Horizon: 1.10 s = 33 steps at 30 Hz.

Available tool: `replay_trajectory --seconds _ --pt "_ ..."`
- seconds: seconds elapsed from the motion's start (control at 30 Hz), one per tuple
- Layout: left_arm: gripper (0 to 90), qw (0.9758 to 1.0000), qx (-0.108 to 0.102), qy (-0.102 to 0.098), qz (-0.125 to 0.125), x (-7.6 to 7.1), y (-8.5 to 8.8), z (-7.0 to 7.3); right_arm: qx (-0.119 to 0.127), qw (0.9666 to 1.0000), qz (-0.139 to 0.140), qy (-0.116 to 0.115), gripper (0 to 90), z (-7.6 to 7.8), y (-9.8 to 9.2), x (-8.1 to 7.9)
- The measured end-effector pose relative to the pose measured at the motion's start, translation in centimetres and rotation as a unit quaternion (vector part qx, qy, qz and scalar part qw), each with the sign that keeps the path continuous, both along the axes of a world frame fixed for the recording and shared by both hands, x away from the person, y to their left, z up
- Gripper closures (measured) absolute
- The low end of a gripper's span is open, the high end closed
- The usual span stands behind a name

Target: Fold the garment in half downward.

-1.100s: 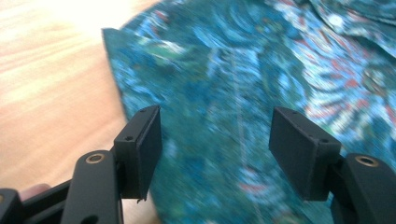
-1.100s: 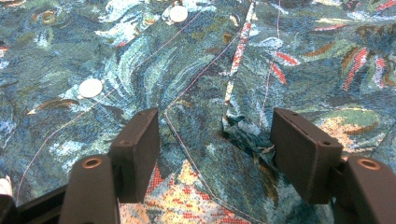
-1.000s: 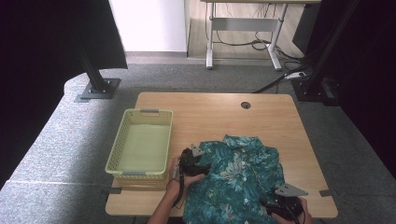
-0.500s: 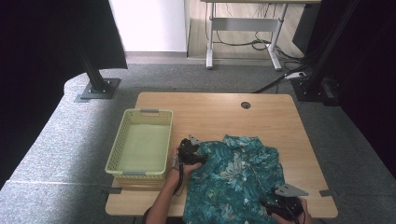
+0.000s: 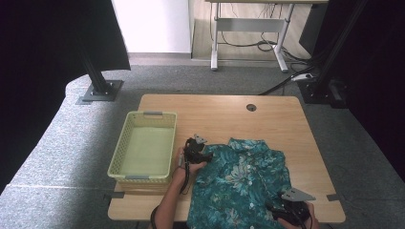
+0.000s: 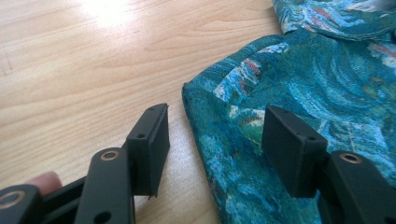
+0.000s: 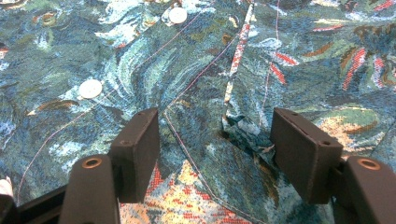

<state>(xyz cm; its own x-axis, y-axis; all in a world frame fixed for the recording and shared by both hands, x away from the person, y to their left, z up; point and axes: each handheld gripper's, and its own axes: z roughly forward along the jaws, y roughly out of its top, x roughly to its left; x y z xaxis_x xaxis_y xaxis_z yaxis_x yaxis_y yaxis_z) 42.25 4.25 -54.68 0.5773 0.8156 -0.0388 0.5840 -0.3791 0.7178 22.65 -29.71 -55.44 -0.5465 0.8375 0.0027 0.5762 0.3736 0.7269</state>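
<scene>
Grey carpet w/ dark drapes at both sides, a white desk frame at the back, and in the middle a light wood bench (image 5: 267, 119). In the high view we saw a pale yellow-green basket (image 5: 143, 150) on the bench's left part, and a teal patterned shirt (image 5: 241, 183) spread flat on the near right part, collar toward the far side, well apart from the basket. Left gripper (image 5: 197, 151) sat at the shirt's left shoulder corner, between basket and shirt. Right gripper (image 5: 286, 210) rested low on the shirt's near right part, by the bench's front edge.

Left gripper view: the left gripper (image 6: 215, 144) had its fingers (image 6: 152, 147) apart, having just been closing in a bit. The shirt (image 6: 299, 98) edge ran between them; one finger was over bare wood, the other over cloth. No pad pressed on the fabric, so released.

Right gripper view: the right gripper (image 7: 215, 154) hung close over the shirt (image 7: 187, 60), fingers (image 7: 140, 151) wide apart w/ a seam and a small rumpled fold between them. White buttons (image 7: 90, 88) showed further up the cloth. Pads didn't pinch anything, as far as we could tell: released too.
</scene>
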Motion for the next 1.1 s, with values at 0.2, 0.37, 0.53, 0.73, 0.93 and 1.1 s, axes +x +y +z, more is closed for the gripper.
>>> replay_trajectory --seconds 0.2,0.37,0.53,0.73,0.93,1.1 --pt "50.7 0.9998 0.005 -0.016 0.007 0.4 -0.3 -0.2 0.0 1.0 -0.002 0.0 33.1 0.0 0.0 0.0" --pt "63.7 0.9997 -0.009 -0.023 -0.001 0.3 -0.4 -0.4 0.0 1.0 -0.002 -0.001 33.1 0.0 0.0 0.0" --pt "78.8 0.9994 -0.018 -0.028 -0.007 -0.1 -0.5 -0.5 0.0 1.0 -0.002 -0.001 33.1 0.0 0.0 0.0" --pt "85.9 0.9992 -0.006 -0.039 -0.004 -0.4 -1.0 -0.5 -0.003 1.0 -0.005 0.002 33.2 0.1 0.1 0.0" --pt "88.0 0.9989 0.003 -0.045 0.007 -0.4 -1.4 -0.5 -0.03 0.9995 -0.011 0.003 38.7 0.6 0.9 0.4" --pt "87.9 0.9992 -0.005 -0.04 0.003 -0.2 -1.3 -0.5 -0.016 0.9999 -0.004 0.002 39.2 1.6 0.6 1.6"
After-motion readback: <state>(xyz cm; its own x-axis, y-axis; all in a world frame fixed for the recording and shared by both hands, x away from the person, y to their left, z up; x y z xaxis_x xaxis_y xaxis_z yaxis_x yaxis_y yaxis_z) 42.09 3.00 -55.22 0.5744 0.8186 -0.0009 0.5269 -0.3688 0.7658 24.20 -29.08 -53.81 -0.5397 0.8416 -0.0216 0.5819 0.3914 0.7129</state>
